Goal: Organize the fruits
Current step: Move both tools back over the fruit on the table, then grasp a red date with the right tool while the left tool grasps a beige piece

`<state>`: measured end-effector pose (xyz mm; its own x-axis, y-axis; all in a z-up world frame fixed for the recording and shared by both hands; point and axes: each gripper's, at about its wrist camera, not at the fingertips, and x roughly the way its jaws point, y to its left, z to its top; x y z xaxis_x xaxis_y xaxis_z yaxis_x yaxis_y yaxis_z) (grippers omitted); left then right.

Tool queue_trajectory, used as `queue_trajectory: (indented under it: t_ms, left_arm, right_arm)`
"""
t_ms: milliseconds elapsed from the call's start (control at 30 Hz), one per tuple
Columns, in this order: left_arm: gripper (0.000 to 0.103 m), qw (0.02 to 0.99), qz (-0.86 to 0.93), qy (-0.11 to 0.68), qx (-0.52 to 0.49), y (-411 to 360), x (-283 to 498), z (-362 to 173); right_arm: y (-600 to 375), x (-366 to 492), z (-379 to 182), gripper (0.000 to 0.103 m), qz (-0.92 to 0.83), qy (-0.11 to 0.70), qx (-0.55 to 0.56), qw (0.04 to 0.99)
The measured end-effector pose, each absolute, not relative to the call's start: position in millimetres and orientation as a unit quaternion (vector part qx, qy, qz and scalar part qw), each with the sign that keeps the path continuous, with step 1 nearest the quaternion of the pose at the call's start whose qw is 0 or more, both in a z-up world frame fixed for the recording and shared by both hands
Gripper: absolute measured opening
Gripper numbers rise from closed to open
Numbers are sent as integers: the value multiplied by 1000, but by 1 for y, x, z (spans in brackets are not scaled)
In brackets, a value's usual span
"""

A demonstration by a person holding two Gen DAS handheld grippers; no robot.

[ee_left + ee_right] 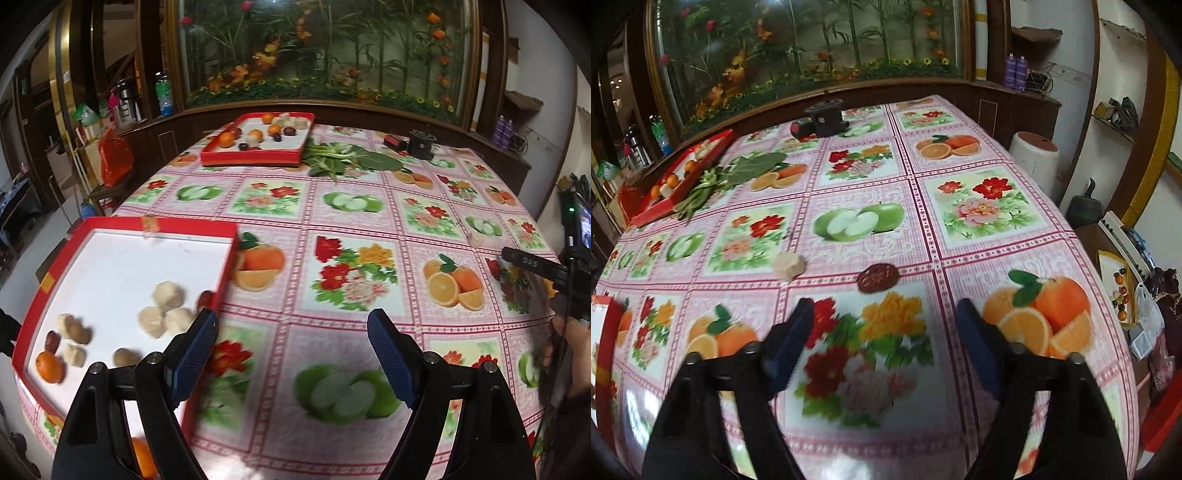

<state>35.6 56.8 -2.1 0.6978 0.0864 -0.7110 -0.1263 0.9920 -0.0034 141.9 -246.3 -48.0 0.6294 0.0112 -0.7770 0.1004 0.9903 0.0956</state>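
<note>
near left corner of the table there's a red tray (44, 291) with a white floor, and it's got a bunch of stuff in it already: an orange (50, 365) in the near corner, a dark red date (52, 341) just beside it, a few pale lumpy pieces (168, 295) clustered toward its right side, plus a brownish one (125, 357). the left gripper (291, 325) hangs just off the tray's right edge, over the fruit-print tablecloth (332, 206), fingers spread wide with nothing between them. another orange (142, 458) peeks out right under it.

far left there's a second red tray (251, 157) holding more oranges, dark fruit and pale pieces, with some leafy greens (332, 158) lying right beside it.

moving right, two loose things sit on the cloth: a pale lumpy piece (788, 266) and, near it, a wrinkly brown date (878, 277). the right gripper (884, 314) sits just on the near side of that date, fingers apart, not touching it, empty. picture's blurry there.

far side of the table has a small black device (827, 118).
</note>
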Motion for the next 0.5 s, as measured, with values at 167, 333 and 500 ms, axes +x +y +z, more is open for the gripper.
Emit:
queue_trajectory:
  t_ms: [167,333,500]
  left_arm:
    - [83,922,46,384,-19,34,50,-4]
    - [83,921,19,389,-6,2,69,-9]
    - [83,918,-34,396,-2,-49,101,-14]
  right_arm:
    - [-239,162,-57,67,-29,442,47,895]
    - [-239,167,-65,29,-44,453,25,890]
    - [-245,159,-64,29,-37,446,31,894]
